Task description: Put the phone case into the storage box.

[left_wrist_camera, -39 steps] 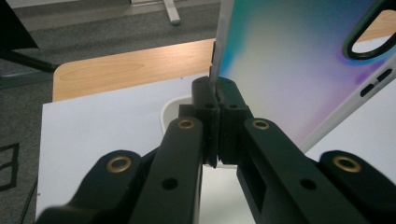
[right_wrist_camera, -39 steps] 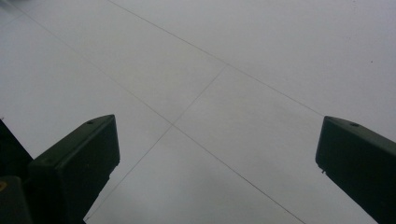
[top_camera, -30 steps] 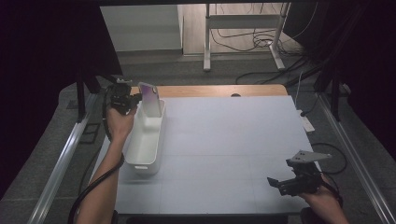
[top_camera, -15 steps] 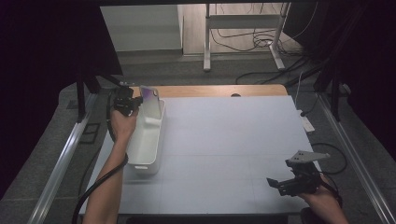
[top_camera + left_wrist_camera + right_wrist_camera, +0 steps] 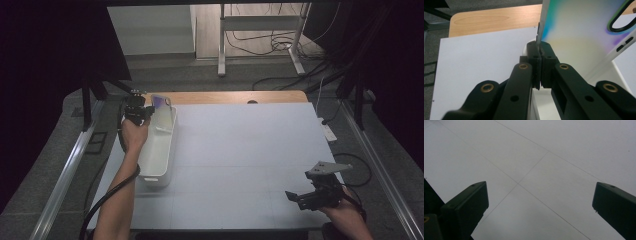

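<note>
We pinch the flat iridescent phone case (image 5: pixel 576 32) by its edge in the left gripper (image 5: pixel 539 53), upright over the white plastic bin (image 5: pixel 156 150) at ten o'clock, for lowering inside. Right gripper (image 5: pixel 539 207) idles, jaws apart, five o'clock.

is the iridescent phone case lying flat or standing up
Standing up: the left gripper pinches the iridescent phone case by its edge, over the white plastic bin.
</note>
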